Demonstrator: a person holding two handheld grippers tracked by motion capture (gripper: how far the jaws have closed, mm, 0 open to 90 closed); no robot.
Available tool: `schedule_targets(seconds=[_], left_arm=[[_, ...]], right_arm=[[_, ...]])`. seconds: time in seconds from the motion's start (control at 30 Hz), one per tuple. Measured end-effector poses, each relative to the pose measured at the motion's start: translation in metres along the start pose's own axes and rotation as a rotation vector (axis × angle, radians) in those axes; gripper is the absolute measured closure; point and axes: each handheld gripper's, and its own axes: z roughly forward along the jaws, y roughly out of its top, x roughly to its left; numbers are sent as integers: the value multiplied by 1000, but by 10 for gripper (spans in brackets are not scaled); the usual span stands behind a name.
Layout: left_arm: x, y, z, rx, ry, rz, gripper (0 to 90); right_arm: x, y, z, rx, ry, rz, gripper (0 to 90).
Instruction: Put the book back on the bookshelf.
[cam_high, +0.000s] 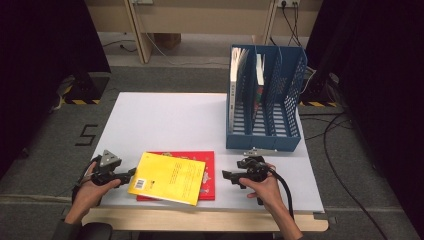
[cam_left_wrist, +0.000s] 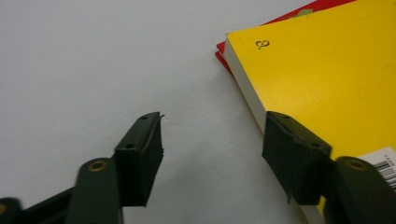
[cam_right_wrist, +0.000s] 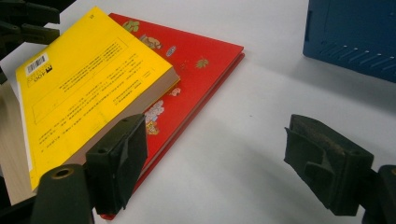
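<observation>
High view, white table (cam_high: 165, 120):

- Blue file rack (cam_high: 265, 100), far right of table, upright, three slots open at the top, perforated side walls. Left slot: one book (cam_high: 235, 80) standing on edge, leaning against the left wall. Middle slot: one thinner book (cam_high: 260, 75) standing on edge. Right slot: nothing seen inside.
- Yellow book (cam_high: 167, 177), near edge of table, lying flat, back cover up with barcode at its near left corner, resting askew on top of the red book and overhanging it at the left and near edges.
- Red book (cam_high: 207, 172), flat on table beneath the yellow one, decorated cover showing along the right and far sides.
- Left gripper (cam_high: 131, 172), held in left hand, tips at the left edge of the yellow book.
- Right gripper (cam_high: 226, 175), held in right hand, just right of the red book, apart from it, in front of the rack.

Left gripper view: jaws apart at a middling gap, one pad over the yellow book's (cam_left_wrist: 327, 79) corner near the barcode, the other over bare table; no pressing contact visible.

Right gripper view: jaws spread wide, nothing between them; yellow book (cam_right_wrist: 88, 79) on red book (cam_right_wrist: 196, 70) ahead left, rack corner (cam_right_wrist: 355, 32) ahead right.
</observation>
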Motion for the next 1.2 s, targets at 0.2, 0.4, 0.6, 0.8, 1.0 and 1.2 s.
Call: schedule_targets(seconds=[0.2, 0.4, 0.6, 0.8, 1.0, 1.2], left_arm=[[-14, 2, -8, 15, -22, 43, 477], [-37, 7, -2, 33, -131, 88, 178], [-52, 14, 1, 32, -60, 126, 159], [-63, 12, 1, 4, -66, 119, 230], [-73, 10, 0, -3, -98, 119, 307], [-77, 7, 4, 25, -125, 125, 241]], right_arm=[[0, -1, 1, 7, 3, 1, 223], [0, -1, 2, 10, 6, 2, 224], [1, -1, 1, 15, 14, 10, 225], [5, -4, 5, 30, 39, 11, 228], [7, -8, 12, 54, 75, 34, 232], [9, -14, 24, 98, 98, 50, 226]])
